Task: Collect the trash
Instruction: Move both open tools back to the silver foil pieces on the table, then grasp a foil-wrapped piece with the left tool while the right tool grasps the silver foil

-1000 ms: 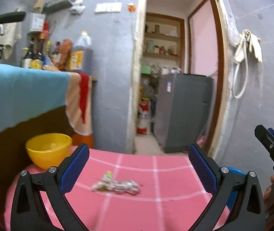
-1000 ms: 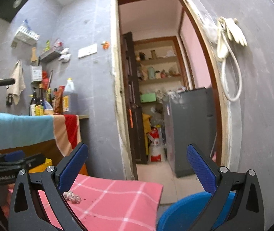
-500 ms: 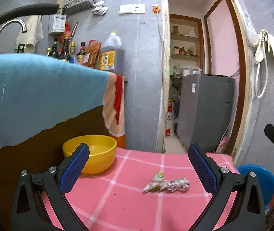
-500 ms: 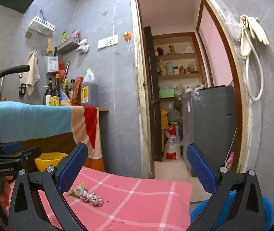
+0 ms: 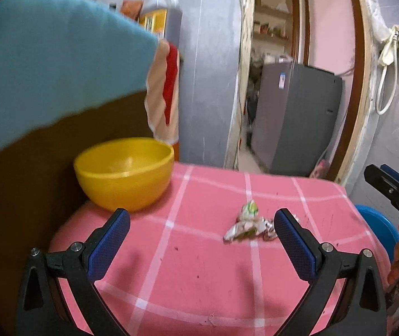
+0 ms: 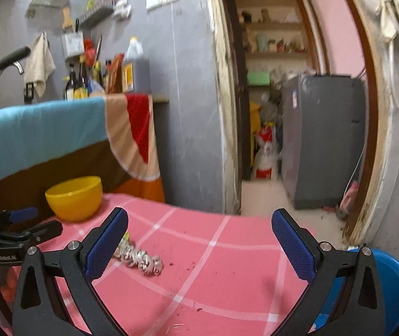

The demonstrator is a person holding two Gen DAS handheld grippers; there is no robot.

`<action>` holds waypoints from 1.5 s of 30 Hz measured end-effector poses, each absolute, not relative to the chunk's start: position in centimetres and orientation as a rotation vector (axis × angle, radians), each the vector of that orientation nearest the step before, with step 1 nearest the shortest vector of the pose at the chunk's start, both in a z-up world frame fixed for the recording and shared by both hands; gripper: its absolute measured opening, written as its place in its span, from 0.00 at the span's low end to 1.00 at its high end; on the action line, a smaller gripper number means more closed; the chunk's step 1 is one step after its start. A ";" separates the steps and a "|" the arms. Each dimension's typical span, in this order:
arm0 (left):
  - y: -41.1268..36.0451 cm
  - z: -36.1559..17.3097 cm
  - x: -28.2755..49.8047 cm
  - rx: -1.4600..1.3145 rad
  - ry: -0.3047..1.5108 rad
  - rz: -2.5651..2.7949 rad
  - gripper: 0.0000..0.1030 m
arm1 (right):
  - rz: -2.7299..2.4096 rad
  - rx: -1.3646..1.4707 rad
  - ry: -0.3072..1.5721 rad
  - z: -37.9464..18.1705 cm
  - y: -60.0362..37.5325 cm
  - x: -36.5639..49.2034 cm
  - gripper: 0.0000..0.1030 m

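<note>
Blue pads line the two fingers of the left gripper (image 5: 202,224), and the fingers stand wide apart with nothing between them. It hangs over a pink checked tablecloth (image 5: 199,285). The crumpled trash (image 5: 248,224) (shiny wrappers, one with a bit of green) lies on the cloth just beside the right finger's tip, a little inside it. A yellow bowl (image 5: 123,176) sits on the cloth near the left finger, at the table's back corner. It looks empty. Behind the bowl, a teal, peach and red cloth (image 5: 59,56) hangs down over a brown counter front.

The right gripper (image 6: 199,224) is spread wide too and grips nothing. In its view the trash (image 6: 140,257) lies beside its left finger, which hides part of it. Small dark crumbs dot the cloth near the trash. A blue tub (image 6: 395,282) sits low past the table's right edge, under the right finger. Farther off, a doorway opens onto a grey fridge (image 6: 322,140) and some shelves. Bottles (image 6: 79,84) stand on the counter by the grey wall.
</note>
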State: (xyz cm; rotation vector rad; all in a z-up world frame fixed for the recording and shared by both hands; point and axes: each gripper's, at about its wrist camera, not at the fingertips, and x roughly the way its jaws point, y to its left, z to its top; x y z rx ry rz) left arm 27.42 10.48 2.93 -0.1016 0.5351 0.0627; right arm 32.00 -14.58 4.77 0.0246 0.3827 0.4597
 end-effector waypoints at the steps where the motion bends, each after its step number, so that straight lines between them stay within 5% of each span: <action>1: 10.6 2.7 27.7 -0.112 0.553 0.056 0.97 | 0.466 0.024 0.404 4.5 -14.5 32.3 1.00; 7: 11.0 1.4 29.2 -0.180 0.634 -0.005 0.86 | 0.544 0.010 0.590 2.9 -13.1 35.1 0.96; 12: 10.6 0.4 30.4 -0.201 0.713 -0.069 0.67 | 0.608 -0.041 0.705 1.7 -11.3 36.3 0.73; 25: 8.5 -1.0 32.9 -0.136 0.838 -0.148 0.33 | 0.708 -0.168 0.853 -0.3 -7.9 36.9 0.52; 33: 8.4 -1.3 33.0 -0.127 0.857 -0.152 0.19 | 0.765 -0.189 0.918 -1.3 -6.8 37.3 0.22; 40: 8.6 -1.2 33.2 -0.145 0.868 -0.152 0.04 | 0.765 -0.197 0.905 -1.0 -6.9 37.0 0.18; 45: 8.7 -1.2 33.2 -0.147 0.851 -0.157 0.02 | 0.744 -0.164 0.886 -0.7 -7.6 37.0 0.16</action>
